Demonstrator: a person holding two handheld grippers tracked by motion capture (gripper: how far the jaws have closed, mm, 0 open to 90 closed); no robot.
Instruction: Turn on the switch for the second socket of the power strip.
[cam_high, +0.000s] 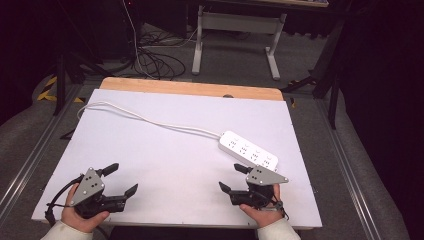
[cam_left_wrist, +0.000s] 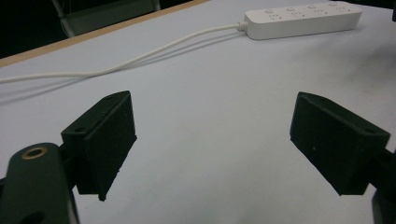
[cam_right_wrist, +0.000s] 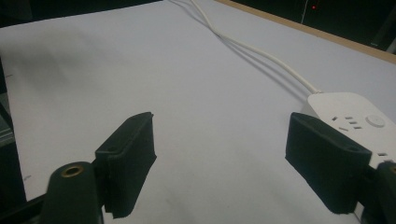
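Left gripper (cam_high: 121, 180): jaws wide apart, nothing held. Right gripper (cam_high: 233, 178): jaws wide apart, nothing held; power strip (cam_high: 248, 150) just beyond, untouched.

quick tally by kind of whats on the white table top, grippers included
power strip with its white cord: 1
hand-held grippers, left gripper and right gripper, both with jaws open and nothing between them: 2
total: 3
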